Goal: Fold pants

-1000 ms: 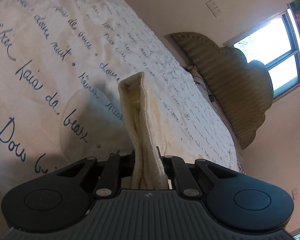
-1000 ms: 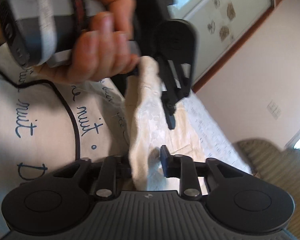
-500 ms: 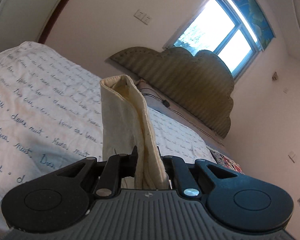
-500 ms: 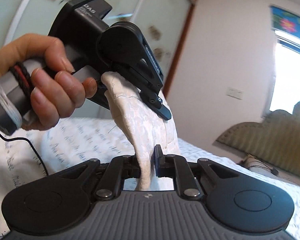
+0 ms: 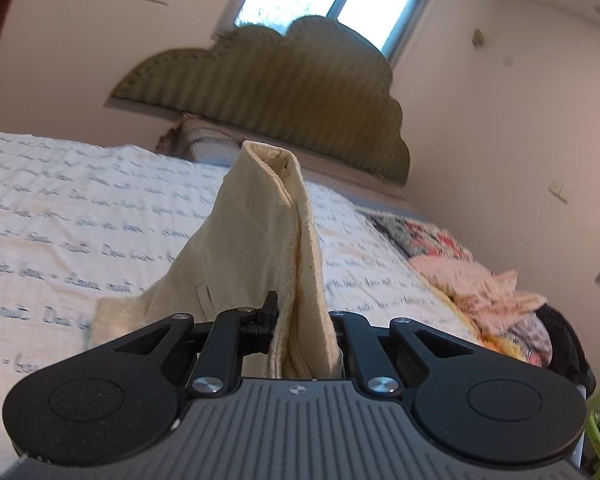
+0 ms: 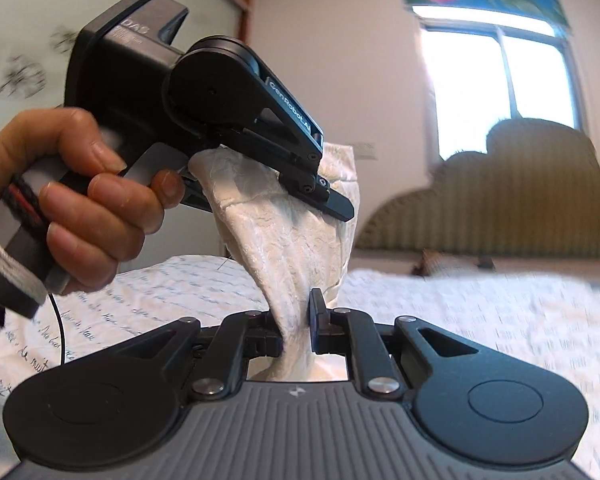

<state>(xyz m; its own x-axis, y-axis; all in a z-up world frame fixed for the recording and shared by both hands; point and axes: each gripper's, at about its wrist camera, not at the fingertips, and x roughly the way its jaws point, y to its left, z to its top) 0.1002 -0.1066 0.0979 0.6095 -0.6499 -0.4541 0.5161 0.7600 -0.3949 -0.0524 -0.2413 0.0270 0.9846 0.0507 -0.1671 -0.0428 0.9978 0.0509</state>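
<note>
Both grippers are clamped on the pants. Left gripper: jaws nearly closed, with a thick folded band of cream cloth pinched between them. From this grip the pants rise upward and away along the fingers, ending in a folded hem at the top; a looser flap falls off to the left onto the bed. Right gripper: jaws closed tight on a narrow twisted neck of the same cloth. In the right wrist view the pants run up and to the left from that pinch, widening to the left gripper, which a hand holds above the bed. So the cloth's long axis stretches between the two grippers, off the bed, in front of the headboard.
</note>
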